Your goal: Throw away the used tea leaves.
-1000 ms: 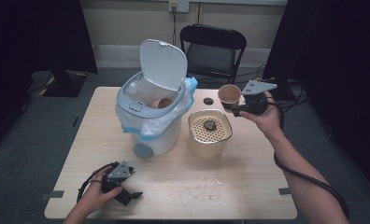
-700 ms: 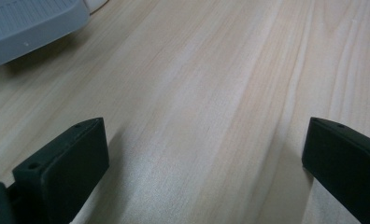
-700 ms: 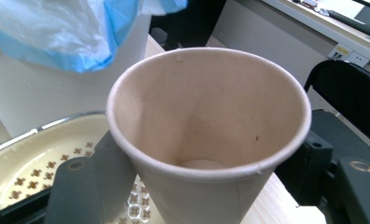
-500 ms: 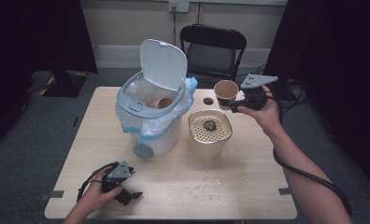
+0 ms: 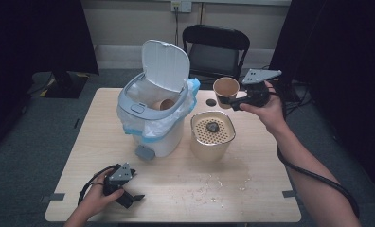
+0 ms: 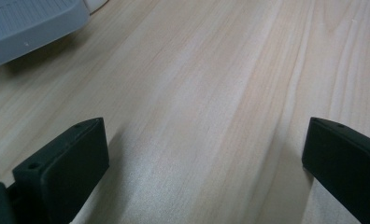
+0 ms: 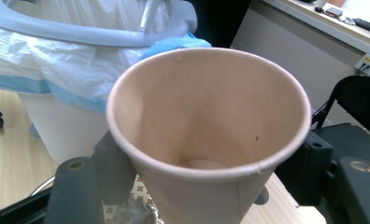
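Paper cup (image 5: 225, 91) in right tool (image 5: 238, 100), upright and empty

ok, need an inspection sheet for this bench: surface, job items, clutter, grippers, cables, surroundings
Surface: light wooden table, pale crumbs or spill marks near the front.
Job's things: brown paper cup, upright and empty, held off the table; white pedal bin with grey rim, lid up, clear-and-blue liner, another paper cup inside.
Clutter: cream container with perforated top, a dark lump on it; small black disc beside the bin.
Grippers: right gripper clamps the cup between its jaws; left gripper rests on the table near the front edge, jaws apart, nothing between them.
Cables: black cable along the right forearm; another looped by the left hand.
Surroundings: black folding chair, wall socket, dark curtains.
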A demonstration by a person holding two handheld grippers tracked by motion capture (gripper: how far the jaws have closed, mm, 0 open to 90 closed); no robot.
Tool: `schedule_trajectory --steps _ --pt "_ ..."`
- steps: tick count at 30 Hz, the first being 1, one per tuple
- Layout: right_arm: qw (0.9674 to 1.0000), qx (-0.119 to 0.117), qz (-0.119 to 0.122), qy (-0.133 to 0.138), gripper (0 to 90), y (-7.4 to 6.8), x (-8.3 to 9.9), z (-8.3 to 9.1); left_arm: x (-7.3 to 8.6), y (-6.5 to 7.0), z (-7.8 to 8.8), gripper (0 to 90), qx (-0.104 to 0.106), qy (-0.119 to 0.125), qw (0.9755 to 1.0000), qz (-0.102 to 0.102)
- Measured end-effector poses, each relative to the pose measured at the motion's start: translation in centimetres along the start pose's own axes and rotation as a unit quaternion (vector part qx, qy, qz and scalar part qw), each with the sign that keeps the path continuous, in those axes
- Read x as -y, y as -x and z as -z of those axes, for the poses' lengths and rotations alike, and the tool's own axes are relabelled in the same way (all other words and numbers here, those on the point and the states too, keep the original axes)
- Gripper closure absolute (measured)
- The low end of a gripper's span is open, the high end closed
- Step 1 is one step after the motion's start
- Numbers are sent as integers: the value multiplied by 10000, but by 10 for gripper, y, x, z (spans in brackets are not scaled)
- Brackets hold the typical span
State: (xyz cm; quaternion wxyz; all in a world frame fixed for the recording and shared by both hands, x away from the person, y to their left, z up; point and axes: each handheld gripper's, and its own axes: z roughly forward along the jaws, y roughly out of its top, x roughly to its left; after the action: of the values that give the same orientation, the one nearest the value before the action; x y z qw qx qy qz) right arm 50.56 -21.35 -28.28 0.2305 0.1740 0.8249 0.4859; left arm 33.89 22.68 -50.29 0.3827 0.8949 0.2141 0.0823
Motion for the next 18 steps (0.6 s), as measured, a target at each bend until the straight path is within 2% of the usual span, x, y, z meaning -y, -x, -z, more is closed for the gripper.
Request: schedule_trajectory --steps 18 --pt "9993 -341 131 -5 312 -13 -31 -2 0 0 0 0 5 1 10000 4"
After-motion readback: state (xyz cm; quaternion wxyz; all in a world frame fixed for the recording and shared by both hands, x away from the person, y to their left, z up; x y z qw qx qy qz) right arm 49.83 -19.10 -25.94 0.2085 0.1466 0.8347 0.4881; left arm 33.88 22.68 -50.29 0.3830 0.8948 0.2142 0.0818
